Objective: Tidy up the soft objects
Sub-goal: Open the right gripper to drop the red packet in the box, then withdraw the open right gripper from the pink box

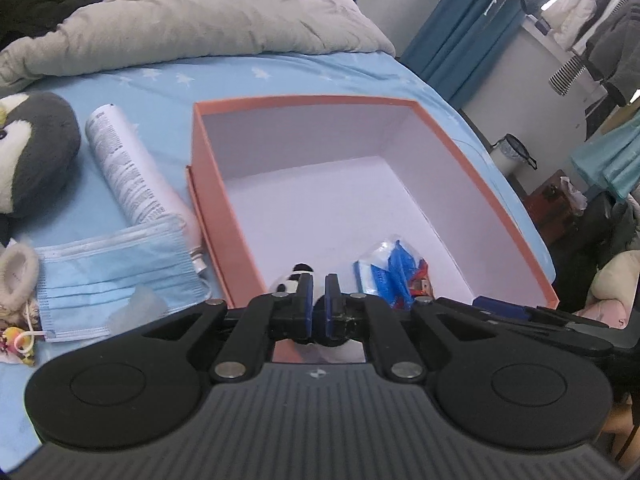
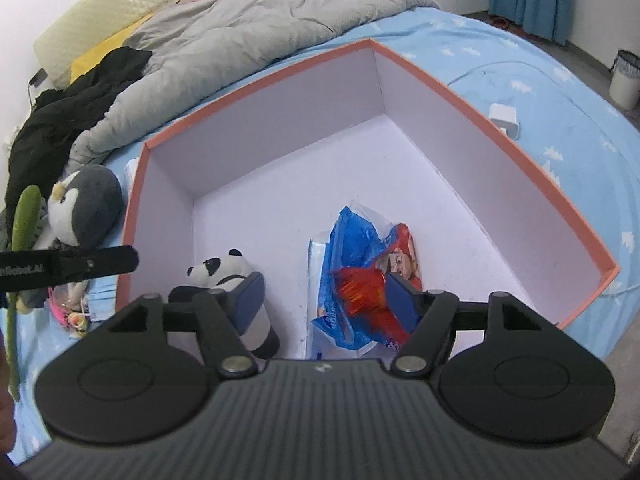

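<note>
Right wrist view looks down into the orange box [image 2: 472, 92] on the bed [image 2: 560, 92], where the panda [image 2: 224, 270] and a blue-and-red packet [image 2: 356, 240] already lie on the white floor. The right hand-held gripper [image 2: 326, 300] stands open and holds nothing, its jaws straddling both. The left hand-held gripper [image 1: 319, 300] is closed and empty over the box's near edge.

Soft things not yet boxed lie left of the box, on the left hand's side: a blue mask [image 1: 116, 280] flat beside the wall, nearest that gripper, its long axis running roughly across that gripper's line; a penguin [image 1: 32, 156] farther off, round, grey and white. A white tube [image 1: 124, 168] lies between them, pointing away. The mask looks the likely next pick.
</note>
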Demonstrator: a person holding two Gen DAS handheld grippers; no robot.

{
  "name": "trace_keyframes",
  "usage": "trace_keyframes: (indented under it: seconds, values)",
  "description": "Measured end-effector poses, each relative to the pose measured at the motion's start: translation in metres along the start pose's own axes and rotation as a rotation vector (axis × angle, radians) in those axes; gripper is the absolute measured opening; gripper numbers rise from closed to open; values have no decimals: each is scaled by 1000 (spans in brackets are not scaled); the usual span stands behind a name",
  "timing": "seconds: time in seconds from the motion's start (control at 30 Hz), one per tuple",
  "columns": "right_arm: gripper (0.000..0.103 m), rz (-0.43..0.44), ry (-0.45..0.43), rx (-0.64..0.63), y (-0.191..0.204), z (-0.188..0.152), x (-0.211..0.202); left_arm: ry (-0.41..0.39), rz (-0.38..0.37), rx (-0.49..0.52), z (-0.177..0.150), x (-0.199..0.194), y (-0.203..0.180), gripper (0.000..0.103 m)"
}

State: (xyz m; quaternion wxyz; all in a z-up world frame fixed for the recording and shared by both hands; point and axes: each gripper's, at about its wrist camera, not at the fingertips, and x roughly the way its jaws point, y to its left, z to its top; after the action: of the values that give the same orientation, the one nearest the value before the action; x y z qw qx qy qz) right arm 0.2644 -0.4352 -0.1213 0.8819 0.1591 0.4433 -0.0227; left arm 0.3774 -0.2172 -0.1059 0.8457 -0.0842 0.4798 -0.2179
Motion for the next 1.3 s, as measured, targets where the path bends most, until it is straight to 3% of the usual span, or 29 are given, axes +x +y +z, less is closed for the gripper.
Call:
trace_keyframes:
  seconds: [0.27, 0.6, 0.73, 1.3]
  values:
    - [70, 12, -40, 15, 11, -2, -21, -53, 17, -20, -9, -35, 23, 7]
    - [70, 26, -99, 9, 46, -29, -62, -102, -3, -40, -52, -100, 48, 8]
    - [86, 5, -124, 11, 58, -44, -75, -128, -20, -34, -70, -123, 51, 8]
    - [86, 57, -187, -7, 114, -110, -127, -181, 7, -34, -127, -195, 76, 8]
